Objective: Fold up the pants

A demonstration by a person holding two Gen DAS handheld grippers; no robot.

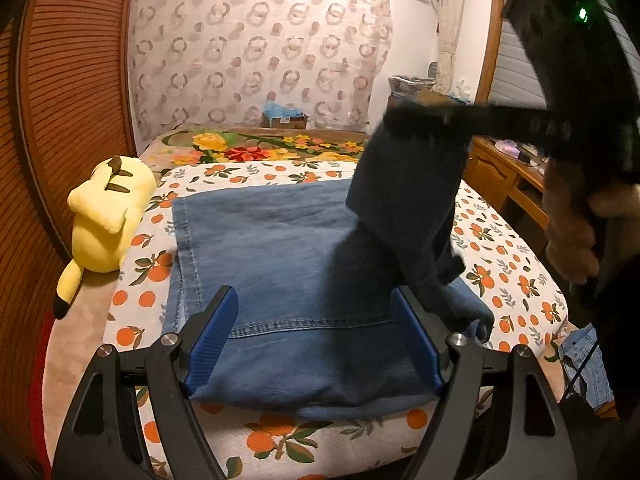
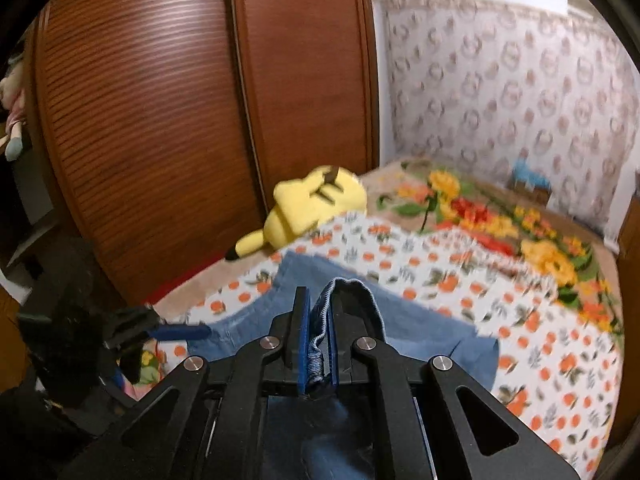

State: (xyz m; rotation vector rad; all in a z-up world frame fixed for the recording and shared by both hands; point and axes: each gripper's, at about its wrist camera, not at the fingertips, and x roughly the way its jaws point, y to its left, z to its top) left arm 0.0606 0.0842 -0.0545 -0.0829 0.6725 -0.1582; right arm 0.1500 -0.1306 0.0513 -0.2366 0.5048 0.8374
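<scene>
Blue denim pants (image 1: 280,248) lie flat on the orange-print bedspread (image 1: 136,320). My left gripper (image 1: 316,304) is open just above the pants' near edge, a blue pad on each side, holding nothing. My right gripper (image 1: 416,120) is shut on one end of the pants and holds it raised, so the fabric hangs down dark at the right. In the right wrist view the right gripper (image 2: 318,312) pinches a bunched denim edge (image 2: 352,288) between its blue pads, with the rest of the pants (image 2: 420,332) spread below. The left gripper (image 2: 180,332) shows at the left there.
A yellow plush toy (image 1: 108,216) lies at the bed's left edge beside the brown slatted wardrobe (image 1: 76,80). A floral blanket (image 1: 256,148) and a cardboard box (image 1: 284,118) sit at the bed's far end. A wooden desk (image 1: 504,176) stands right. More denim (image 1: 584,364) lies lower right.
</scene>
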